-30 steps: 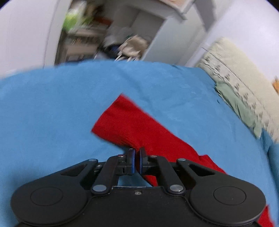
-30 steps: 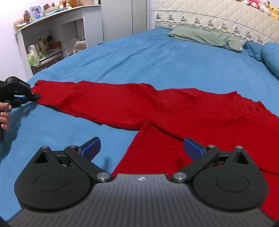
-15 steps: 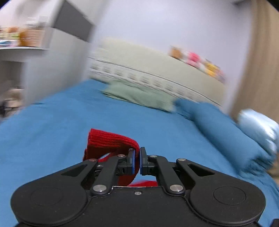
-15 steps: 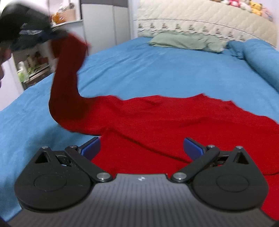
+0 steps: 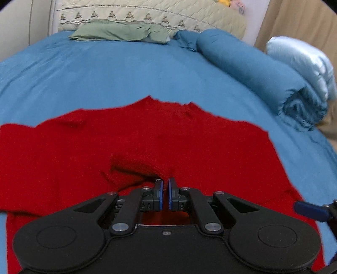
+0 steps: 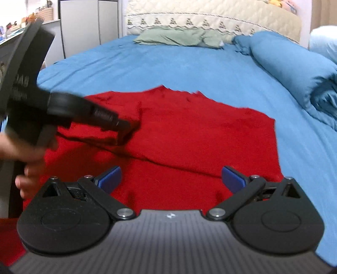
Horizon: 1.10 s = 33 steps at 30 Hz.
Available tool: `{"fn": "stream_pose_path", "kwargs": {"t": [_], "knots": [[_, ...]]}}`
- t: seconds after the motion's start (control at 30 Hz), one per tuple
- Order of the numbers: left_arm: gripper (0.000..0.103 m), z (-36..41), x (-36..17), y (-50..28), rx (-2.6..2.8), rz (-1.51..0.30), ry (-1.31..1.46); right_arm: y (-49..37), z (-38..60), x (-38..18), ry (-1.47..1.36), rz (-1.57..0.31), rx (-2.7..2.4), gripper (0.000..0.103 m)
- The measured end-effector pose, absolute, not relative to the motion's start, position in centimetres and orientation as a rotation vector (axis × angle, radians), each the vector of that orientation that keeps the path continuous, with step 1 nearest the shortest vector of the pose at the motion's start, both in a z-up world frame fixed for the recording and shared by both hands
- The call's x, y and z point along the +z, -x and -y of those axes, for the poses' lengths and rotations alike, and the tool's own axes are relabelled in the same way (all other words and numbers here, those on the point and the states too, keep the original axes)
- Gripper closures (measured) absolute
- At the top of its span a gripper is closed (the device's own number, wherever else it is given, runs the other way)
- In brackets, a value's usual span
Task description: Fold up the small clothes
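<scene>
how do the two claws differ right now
The left claw is shut, pinching a fold of the red sweater; the right claw is wide open and holds nothing. The left one touches the cloth, while the right one hovers over it. Both have blue pads and point toward the headboard.

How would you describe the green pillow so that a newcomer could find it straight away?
Start at the quilted cream headboard at the far end of the blue bed. Flat against its base lies the green pillow, pale sage and crumpled, unlike the rolled blue duvet beside it.

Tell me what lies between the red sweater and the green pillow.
Only bare blue bedsheet lies between the red sweater and the green pillow, as the right wrist view shows.
</scene>
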<state>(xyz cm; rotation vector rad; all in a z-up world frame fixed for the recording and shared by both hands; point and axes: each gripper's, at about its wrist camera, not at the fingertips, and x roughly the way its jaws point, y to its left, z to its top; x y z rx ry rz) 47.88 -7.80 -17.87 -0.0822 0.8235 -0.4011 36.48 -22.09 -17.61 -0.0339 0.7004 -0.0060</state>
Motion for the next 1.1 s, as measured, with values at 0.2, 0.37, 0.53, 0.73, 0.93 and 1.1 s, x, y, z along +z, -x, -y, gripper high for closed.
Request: {"fn": "stream_pose_path", "kwargs": {"t": [0.2, 0.37, 0.53, 0.73, 0.93, 1.1], "knots": [[0.083, 8.1, -16.7, -47.2, -0.405, -0.815, 0.080, -35.8, 23.0, -17.5, -0.004, -0.705, -0.016, 0.000], [0.000, 3.7, -12.0, -43.3, -0.316, -0.683, 0.056, -35.8, 22.5, -15.4, 0.027, -0.663, 0.004, 0.000], [0.000, -3.0, -11.6, -41.5, -0.162, -0.674, 0.059, -38.2, 19.8, -14.1, 0.085, -0.628, 0.059, 0.000], [0.000, -5.9, -14.0, -42.2, -0.100, -0.729, 0.060, -43.5, 14.4, -15.3, 0.299, -0.593, 0.134, 0.001], [0.000, -6.7, -15.7, -42.3, -0.054, -0.758, 0.034, -47.9, 10.6, -18.8, 0.593, -0.620, 0.201, 0.023], [0.000, -7.9, -16.3, -42.8, -0.046, -0.775, 0.083, -49.3, 9.0, -20.6, 0.734, -0.631, 0.266, 0.054]]}}
